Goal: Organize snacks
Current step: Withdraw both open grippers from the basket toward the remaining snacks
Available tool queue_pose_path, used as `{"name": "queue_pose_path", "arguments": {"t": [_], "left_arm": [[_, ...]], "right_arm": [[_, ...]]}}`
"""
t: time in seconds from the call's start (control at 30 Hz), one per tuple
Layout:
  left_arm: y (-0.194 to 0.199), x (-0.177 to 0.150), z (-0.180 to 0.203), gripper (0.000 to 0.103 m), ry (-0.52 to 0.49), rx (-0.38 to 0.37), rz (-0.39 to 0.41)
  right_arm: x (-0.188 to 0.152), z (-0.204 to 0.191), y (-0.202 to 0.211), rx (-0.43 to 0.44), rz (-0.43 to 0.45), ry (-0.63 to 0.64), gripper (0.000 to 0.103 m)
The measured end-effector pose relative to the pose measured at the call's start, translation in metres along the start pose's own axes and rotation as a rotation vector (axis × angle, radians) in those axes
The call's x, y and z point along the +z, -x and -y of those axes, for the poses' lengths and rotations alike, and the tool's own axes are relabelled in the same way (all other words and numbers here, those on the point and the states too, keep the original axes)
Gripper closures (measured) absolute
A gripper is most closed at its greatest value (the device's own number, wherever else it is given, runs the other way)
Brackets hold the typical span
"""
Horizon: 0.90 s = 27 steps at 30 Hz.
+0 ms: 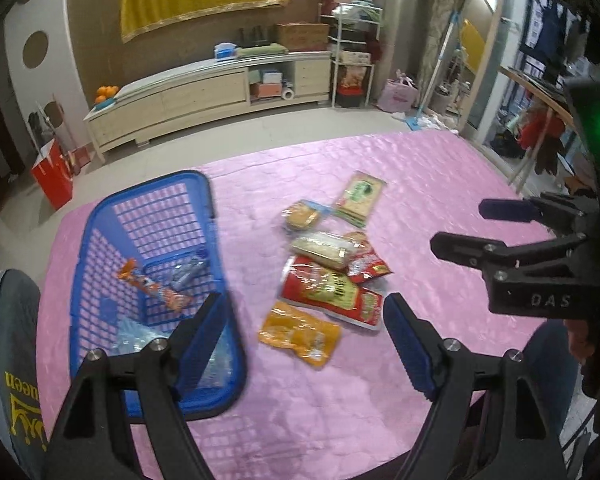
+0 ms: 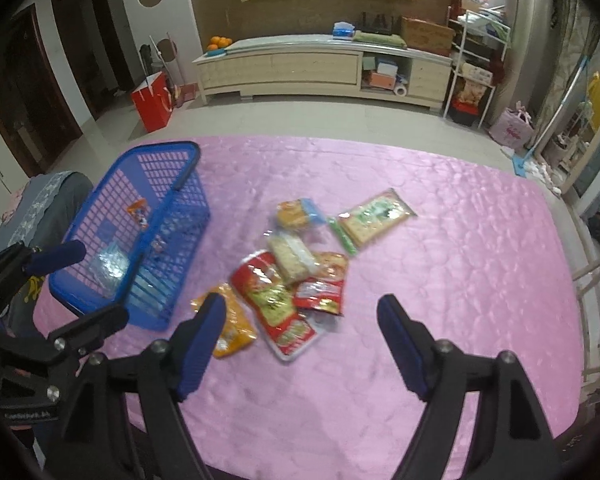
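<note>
Left wrist view: the left gripper (image 1: 306,344) gapes wide and empty above a glossy quilted pink tablecloth (image 1: 440,184). At ten o'clock sits a blue plastic lattice basket (image 1: 100,224) with crinkly wrappers inside. At twelve, six loose snack packets (image 1: 324,264).

Right wrist view: the right gripper (image 2: 302,346) is wide, empty; the packets lie at twelve, the basket at ten.

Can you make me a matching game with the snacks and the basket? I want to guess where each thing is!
Things:
1. blue basket
2. orange stick snack
3. green cracker pack
4. yellow packet

Places:
A. farthest pack on the pink cloth
B. lying inside the basket
C. nearest loose pack, by the left finger of the right claw
D. left side of the pink cloth

Pairs: 1-D, 2-B, 3-A, 4-C
</note>
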State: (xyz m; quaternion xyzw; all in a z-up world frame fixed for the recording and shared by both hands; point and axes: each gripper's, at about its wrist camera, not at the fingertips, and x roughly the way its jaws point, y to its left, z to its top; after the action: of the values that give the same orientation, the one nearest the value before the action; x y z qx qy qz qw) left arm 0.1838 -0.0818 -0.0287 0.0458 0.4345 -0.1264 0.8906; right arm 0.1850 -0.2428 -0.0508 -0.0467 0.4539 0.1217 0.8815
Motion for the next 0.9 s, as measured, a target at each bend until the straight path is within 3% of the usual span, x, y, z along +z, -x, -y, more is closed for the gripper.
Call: {"name": "queue_pose_path", "arguments": {"t": [0.2,0.37,0.6,0.73,0.9], "left_arm": [[-0.011,-0.008,0.041,0.024,-0.068,-0.01,-0.007],[-0.032,-0.021,0.056,0.024,-0.061,-0.013,-0.047],[-0.074,-0.044,0.054,0.024,-0.042,0.041,-0.141],[-0.096,-0.055,0.053,0.025,-0.092,0.087,-0.182],[-0.127,-0.062,0.046,0.035,-0.138,0.122,-0.23]], "right_arm": [[-0.02,0.025,-0.003,-0.011,0.002,-0.001,0.022],[-0.035,0.039,-0.013,-0.014,-0.015,0.014,0.022],[-0.053,0.047,-0.043,0.003,-0.064,0.05,0.022],[-0.061,0.049,-0.063,0.002,-0.098,0.059,0.022],[-0.065,0.05,-0.082,0.029,-0.12,0.048,0.022]]}}
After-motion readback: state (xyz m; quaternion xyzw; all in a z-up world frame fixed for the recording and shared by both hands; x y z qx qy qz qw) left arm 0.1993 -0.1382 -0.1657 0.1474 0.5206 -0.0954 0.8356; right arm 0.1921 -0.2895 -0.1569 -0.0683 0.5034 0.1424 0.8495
